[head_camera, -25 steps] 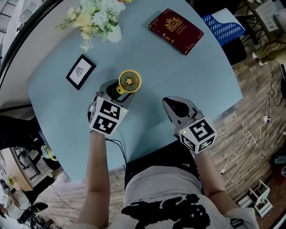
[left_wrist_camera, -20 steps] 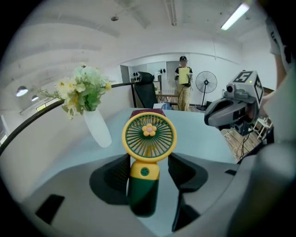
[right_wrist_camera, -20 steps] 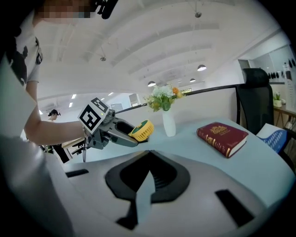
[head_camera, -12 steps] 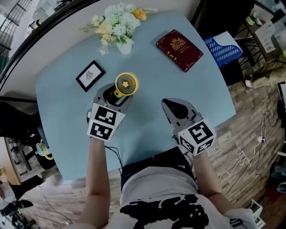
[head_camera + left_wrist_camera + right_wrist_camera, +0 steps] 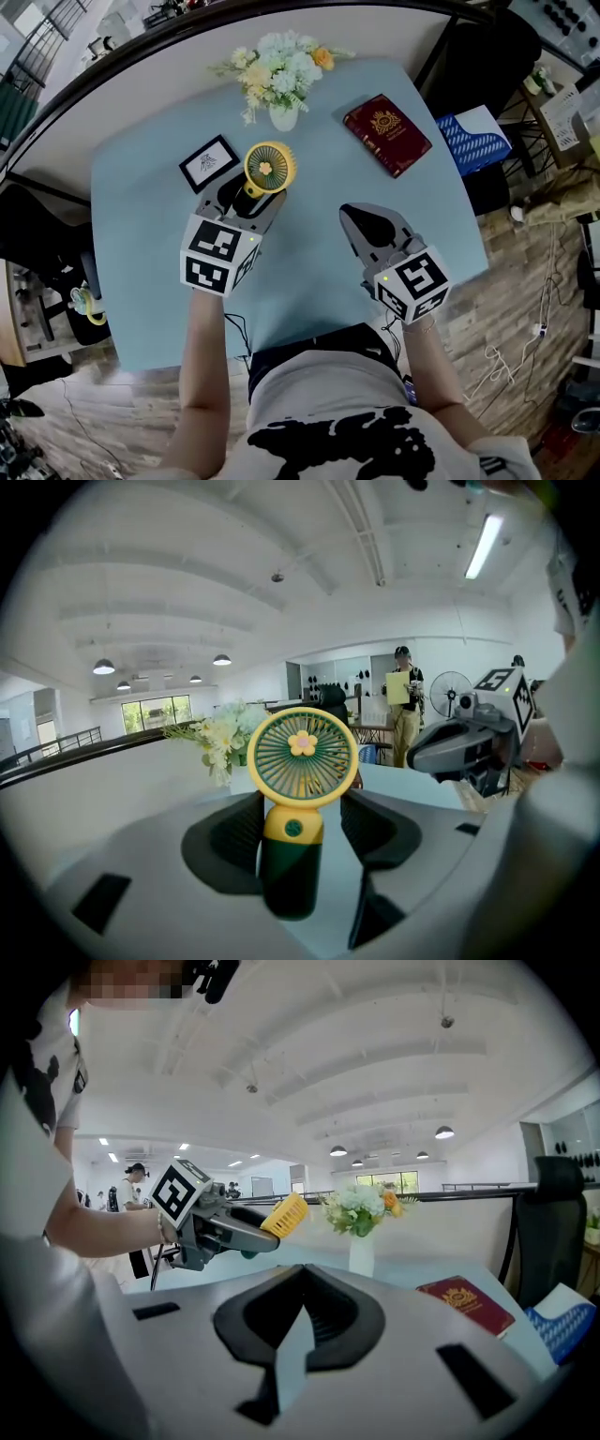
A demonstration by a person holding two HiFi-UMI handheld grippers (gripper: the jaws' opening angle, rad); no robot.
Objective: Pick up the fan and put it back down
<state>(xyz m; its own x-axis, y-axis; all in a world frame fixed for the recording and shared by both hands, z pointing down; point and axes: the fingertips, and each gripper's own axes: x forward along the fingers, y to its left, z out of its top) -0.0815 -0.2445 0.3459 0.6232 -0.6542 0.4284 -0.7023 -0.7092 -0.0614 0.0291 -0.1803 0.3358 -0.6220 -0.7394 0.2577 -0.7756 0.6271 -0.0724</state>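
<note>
The fan [image 5: 270, 169] has a round yellow grille with a flower at its centre and a dark green handle. My left gripper [image 5: 246, 195] is shut on that handle and holds the fan upright above the light blue table [image 5: 141, 206]. In the left gripper view the fan [image 5: 302, 757] stands between the two jaws, its head above them. My right gripper [image 5: 361, 220] hovers to the right, over the table's near part, shut with nothing in it; its jaws meet in the right gripper view. From there the left gripper [image 5: 202, 1218] and the fan's yellow head [image 5: 283, 1214] show at the left.
A white vase of flowers [image 5: 277, 70] stands at the table's far edge, a small black picture frame [image 5: 208, 161] just left of the fan, and a dark red booklet [image 5: 387, 133] at the far right. A blue striped object [image 5: 480, 139] and a black chair [image 5: 478, 47] lie beyond the right edge.
Both grippers have risen, and the left one has carried the fan up with it, closer to the head camera. The right gripper stays shut and empty.
</note>
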